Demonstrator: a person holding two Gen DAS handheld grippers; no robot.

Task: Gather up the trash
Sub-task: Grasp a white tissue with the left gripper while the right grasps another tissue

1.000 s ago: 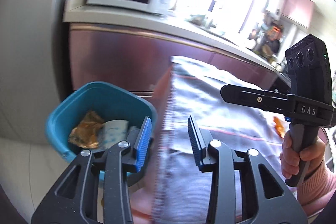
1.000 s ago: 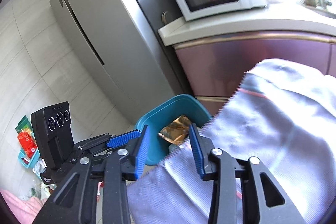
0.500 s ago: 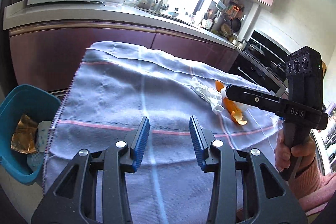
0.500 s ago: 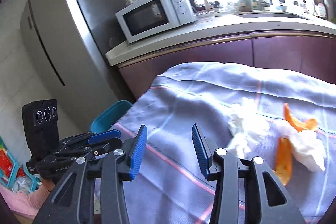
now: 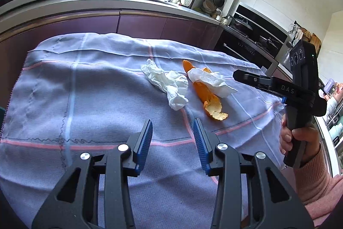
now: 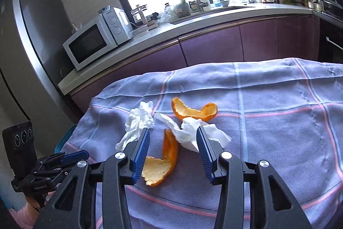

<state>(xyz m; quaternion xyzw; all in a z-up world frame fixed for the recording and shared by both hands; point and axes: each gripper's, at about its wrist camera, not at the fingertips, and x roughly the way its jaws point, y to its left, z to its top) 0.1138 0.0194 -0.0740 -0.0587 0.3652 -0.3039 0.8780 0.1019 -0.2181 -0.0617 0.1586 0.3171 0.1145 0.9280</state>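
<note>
Orange peel (image 6: 165,162) and a second curved piece (image 6: 193,111) lie on a lilac checked cloth (image 6: 268,121) with two crumpled white tissues (image 6: 137,121) (image 6: 193,132). My right gripper (image 6: 172,143) is open and empty, low over the near peel and one tissue. In the left wrist view the peel (image 5: 209,98) and tissues (image 5: 169,81) (image 5: 211,78) lie ahead of my open, empty left gripper (image 5: 172,134); the right gripper (image 5: 278,87) shows at the right.
A teal bin's rim (image 6: 64,138) peeks past the cloth's left edge. A purple counter holds a microwave (image 6: 96,40) and sink clutter. A steel fridge (image 6: 27,46) stands left. The left gripper (image 6: 60,162) is low left in the right wrist view.
Both grippers have swung from the teal bin at the table's left end to over the cloth. The right one now hovers at the peel and tissues. Both stayed open.
</note>
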